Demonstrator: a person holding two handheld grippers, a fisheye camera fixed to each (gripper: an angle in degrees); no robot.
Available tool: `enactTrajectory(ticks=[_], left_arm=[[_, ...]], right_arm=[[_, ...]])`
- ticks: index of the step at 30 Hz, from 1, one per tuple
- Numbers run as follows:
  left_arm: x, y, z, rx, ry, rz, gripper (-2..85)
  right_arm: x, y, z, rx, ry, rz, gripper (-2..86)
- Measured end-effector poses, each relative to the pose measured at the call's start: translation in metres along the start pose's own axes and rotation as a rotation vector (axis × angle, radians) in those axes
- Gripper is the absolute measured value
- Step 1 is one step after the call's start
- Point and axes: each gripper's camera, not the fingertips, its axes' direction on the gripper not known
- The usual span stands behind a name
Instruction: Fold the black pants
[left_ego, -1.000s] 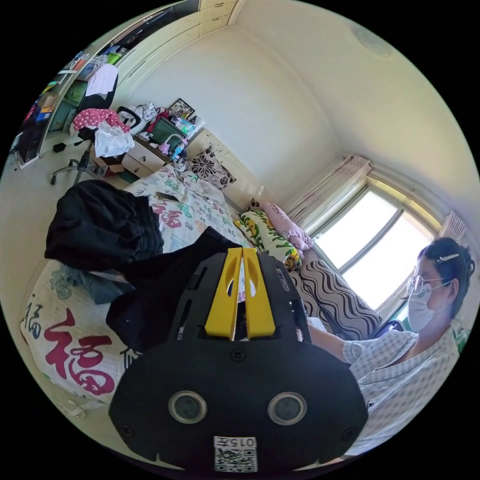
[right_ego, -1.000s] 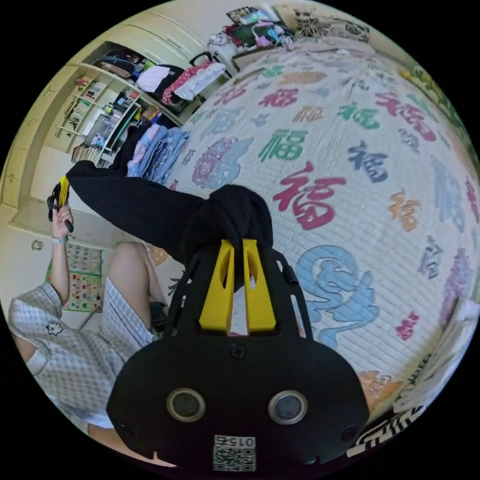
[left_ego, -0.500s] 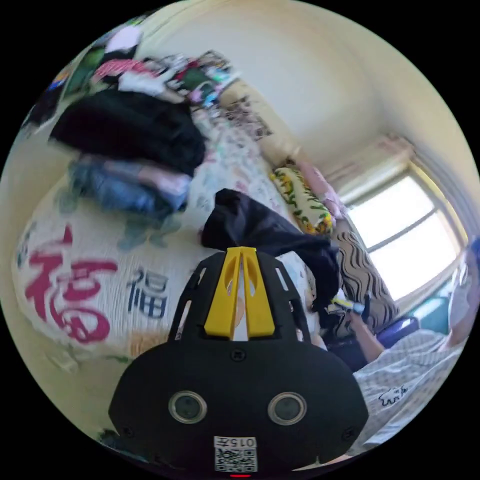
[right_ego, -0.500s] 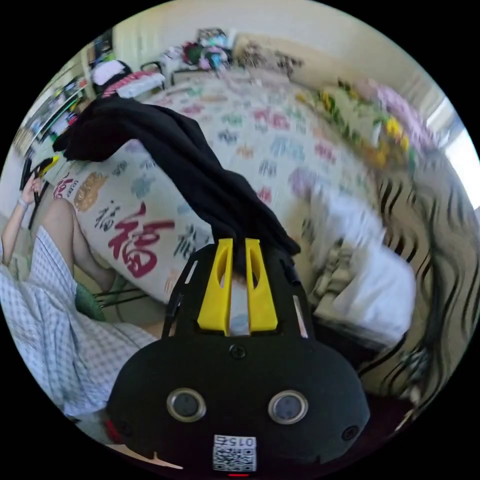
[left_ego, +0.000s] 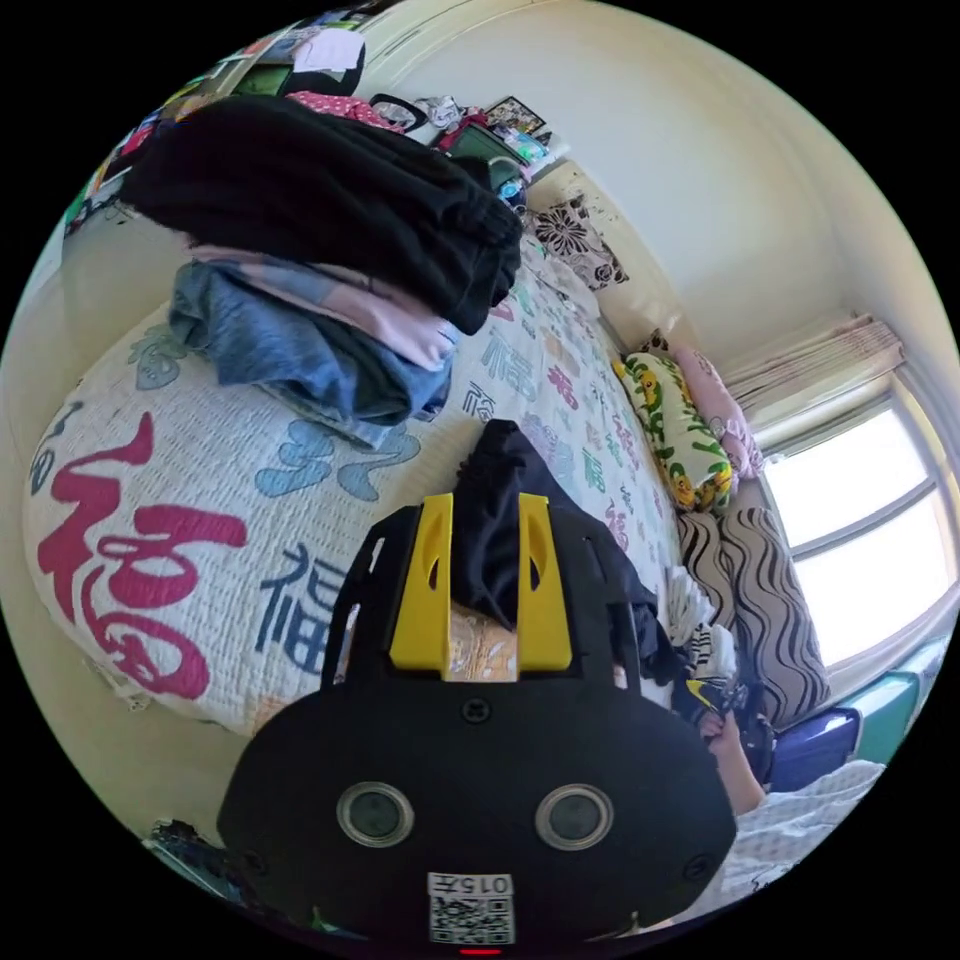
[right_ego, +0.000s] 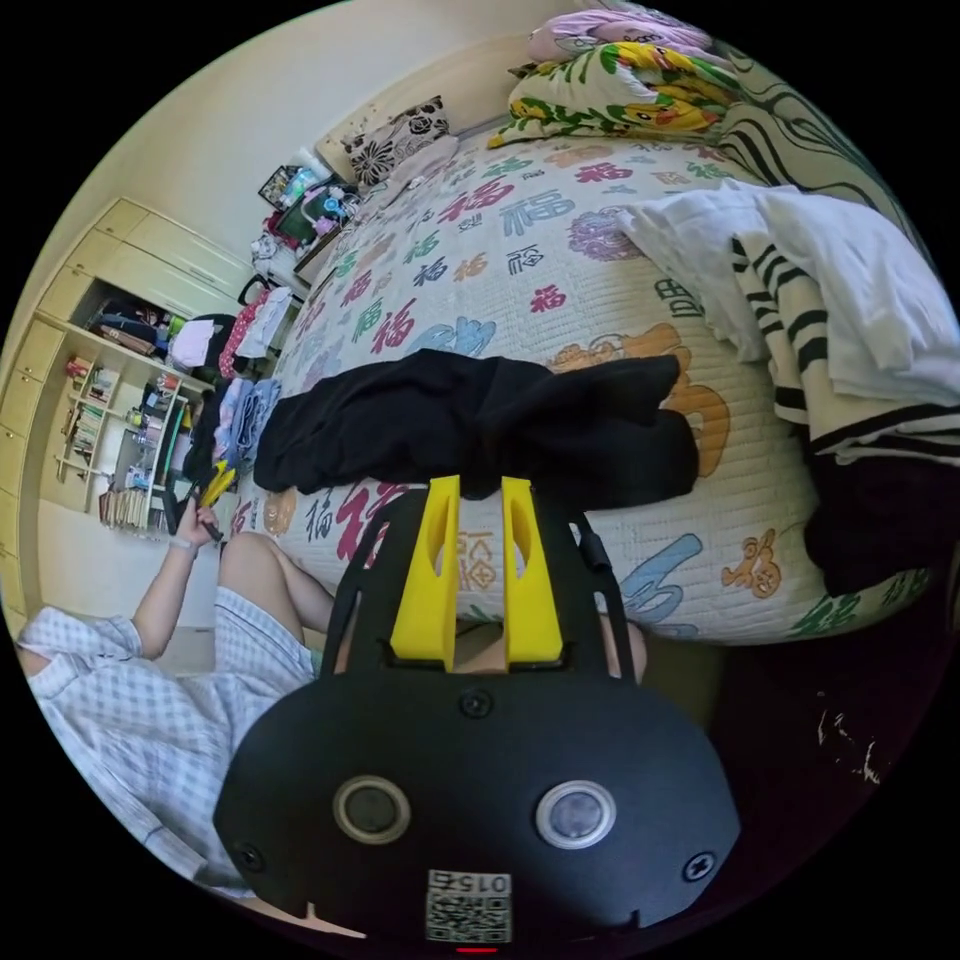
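Two yellow-jawed grippers, left and right, both parted: your crumpled black cloth pants lie crosswise just past the right's tips.

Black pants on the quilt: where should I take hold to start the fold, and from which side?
Grip the black pants at their two ends, one set of tongs each. They lie in a long bunched strip along the bed edge nearest the person, so come in from that edge. The right tongs, open, already sit at the strip's middle.
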Motion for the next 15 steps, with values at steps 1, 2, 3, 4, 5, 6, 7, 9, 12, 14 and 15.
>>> enactTrajectory(ticks=[1, 2, 3, 4, 5, 6, 7, 9, 12, 14, 15], left_arm=[[0.01, -0.007, 0.017, -0.017, -0.031, 0.045, 9.8], [0.014, -0.01, 0.025, -0.031, -0.052, 0.068, 9.8], [0.023, -0.017, 0.044, -0.062, -0.104, 0.116, 9.9], [0.028, -0.022, 0.062, -0.097, -0.17, 0.131, 9.9], [0.029, -0.024, 0.072, -0.119, -0.195, 0.139, 9.9], [0.029, -0.026, 0.091, -0.181, -0.243, 0.151, 9.2], [0.027, -0.025, 0.108, -0.258, -0.244, 0.147, 7.9], [0.03, -0.021, 0.118, -0.331, -0.219, 0.183, 3.8], [0.044, -0.004, 0.08, -0.159, -0.11, 0.322, 1.7], [0.047, 0.013, 0.044, -0.066, -0.012, 0.385, 1.2], [0.044, 0.026, 0.027, -0.052, -0.015, 0.408, 0.9]], right_arm=[[-0.004, 0.003, 0.001, -0.009, 0.01, -0.011, 7.3], [-0.005, 0.005, 0.002, -0.012, 0.016, -0.015, 7.3], [-0.007, 0.008, 0.002, -0.016, 0.028, -0.02, 7.2], [-0.009, 0.011, 0.002, -0.022, 0.04, -0.025, 7.2], [-0.009, 0.013, 0.002, -0.025, 0.048, -0.026, 7.2], [-0.01, 0.016, 0.002, -0.029, 0.063, -0.024, 7.2], [-0.01, 0.018, 0.002, -0.034, 0.07, -0.021, 7.0], [-0.01, 0.022, 0.001, -0.048, 0.07, -0.018, 6.9], [-0.012, 0.027, -0.001, -0.054, 0.071, -0.023, 6.5], [-0.015, 0.028, -0.001, -0.049, 0.06, -0.026, 6.3], [-0.018, 0.027, 0.001, -0.047, 0.036, -0.033, 6.2]])
